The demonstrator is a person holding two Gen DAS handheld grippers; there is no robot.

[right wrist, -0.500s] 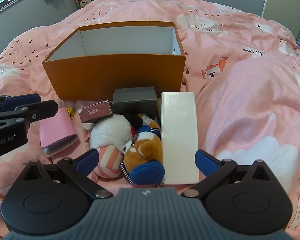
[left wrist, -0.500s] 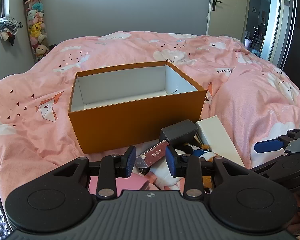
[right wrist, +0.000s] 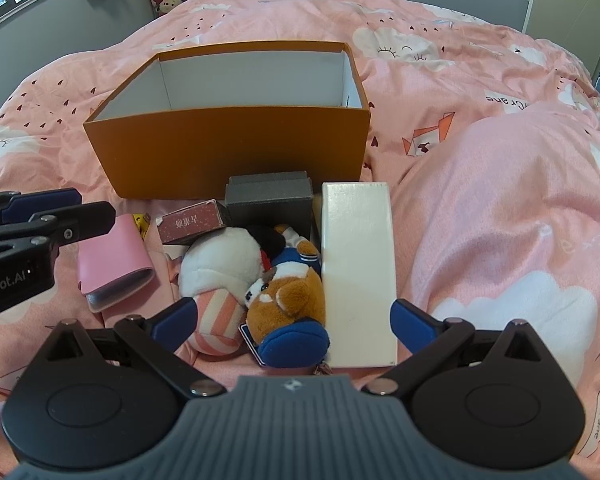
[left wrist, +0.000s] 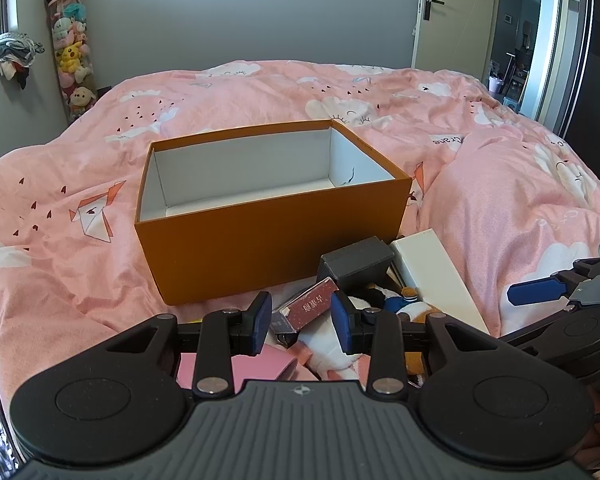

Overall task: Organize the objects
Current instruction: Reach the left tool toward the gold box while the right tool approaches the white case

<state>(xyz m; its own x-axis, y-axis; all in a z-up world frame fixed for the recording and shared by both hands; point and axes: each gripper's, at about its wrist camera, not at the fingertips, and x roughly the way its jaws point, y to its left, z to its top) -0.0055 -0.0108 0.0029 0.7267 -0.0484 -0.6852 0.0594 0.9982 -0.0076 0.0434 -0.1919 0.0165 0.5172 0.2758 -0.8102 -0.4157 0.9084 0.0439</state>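
Pink bedspread point(right wrist: 500, 200), orange box point(right wrist: 236, 148) sitting empty. The clutter lies heaped just before it. Right gripper point(right wrist: 294, 322) spread wide above the brown plush point(right wrist: 288, 296); left gripper point(left wrist: 300, 322) half-parted, pinching nothing. Next: drop, squeeze, lift.

Left gripper point(left wrist: 300, 318) is angled down with its blue pads partly apart, nothing pinched between them. Right gripper point(right wrist: 294, 320) tilts down steeper, jaws spread about as wide as they go and gripping nothing. They're near each other, left one on the left.
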